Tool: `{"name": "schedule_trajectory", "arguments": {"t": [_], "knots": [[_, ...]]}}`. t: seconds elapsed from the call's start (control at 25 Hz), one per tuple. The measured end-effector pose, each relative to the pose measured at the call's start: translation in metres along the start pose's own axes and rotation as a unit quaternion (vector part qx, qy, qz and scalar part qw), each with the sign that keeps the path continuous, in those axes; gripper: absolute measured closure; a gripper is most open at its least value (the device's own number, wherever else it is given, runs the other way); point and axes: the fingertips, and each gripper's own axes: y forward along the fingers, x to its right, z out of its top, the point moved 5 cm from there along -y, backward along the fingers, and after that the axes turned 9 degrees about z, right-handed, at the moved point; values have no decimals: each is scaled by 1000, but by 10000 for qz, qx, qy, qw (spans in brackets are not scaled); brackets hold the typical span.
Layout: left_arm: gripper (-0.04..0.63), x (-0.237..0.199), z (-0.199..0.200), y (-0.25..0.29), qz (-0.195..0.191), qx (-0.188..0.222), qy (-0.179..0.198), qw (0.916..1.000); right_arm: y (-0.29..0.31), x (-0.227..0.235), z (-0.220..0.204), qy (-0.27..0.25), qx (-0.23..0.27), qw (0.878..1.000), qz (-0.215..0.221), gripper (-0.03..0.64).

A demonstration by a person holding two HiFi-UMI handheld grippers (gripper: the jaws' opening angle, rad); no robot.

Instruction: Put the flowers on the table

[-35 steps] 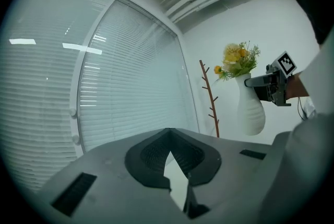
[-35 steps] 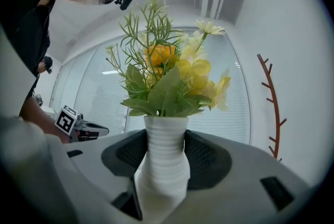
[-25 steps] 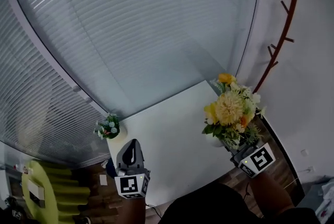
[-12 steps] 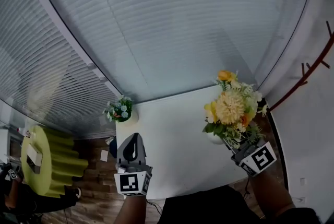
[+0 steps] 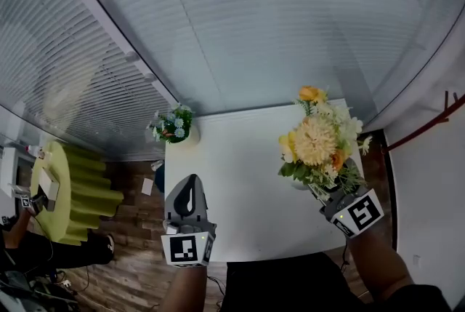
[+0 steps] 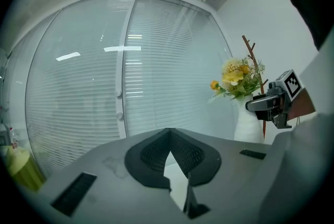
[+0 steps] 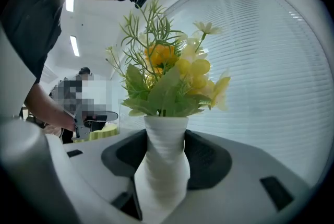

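Observation:
A white ribbed vase (image 7: pixel 163 165) holds yellow and orange flowers (image 5: pixel 316 140) with green leaves. My right gripper (image 5: pixel 323 194) is shut on the vase's narrow body, one pad on each side, and holds it upright over the right part of the white table (image 5: pixel 247 187). The vase's base is hidden, so whether it touches the table cannot be told. In the left gripper view the flowers (image 6: pixel 237 74) and the right gripper (image 6: pixel 271 105) show at the right. My left gripper (image 5: pixel 187 187) hovers over the table's near left part, its jaws together with nothing between them.
A small pot of pale blue and green flowers (image 5: pixel 174 125) stands at the table's far left corner. Window blinds (image 5: pixel 254 20) run behind the table. A lime-green seat (image 5: pixel 80 187) stands on the wooden floor at left, and a dark red coat stand (image 5: pixel 429 129) at right.
The head view has swung, so the table and the small pot now sit further right in the picture. Both grippers keep about the same places, and the right one still holds the vase.

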Motion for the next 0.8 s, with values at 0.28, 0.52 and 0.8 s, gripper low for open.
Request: {"name": "schedule_trajectory", "arguments": {"t": [0.28,0.52,0.8], "knots": [[600,7,-28,2,43,-195,-87,9998,20,3,-24,22,-101,9996,254,377],[600,7,-64,6,95,-405,-141,9990,45,1,-64,96,-248,9985,473,377],[600,6,-84,-1,286,-621,-174,9975,57,6,-91,118,-347,9979,531,377]]}}
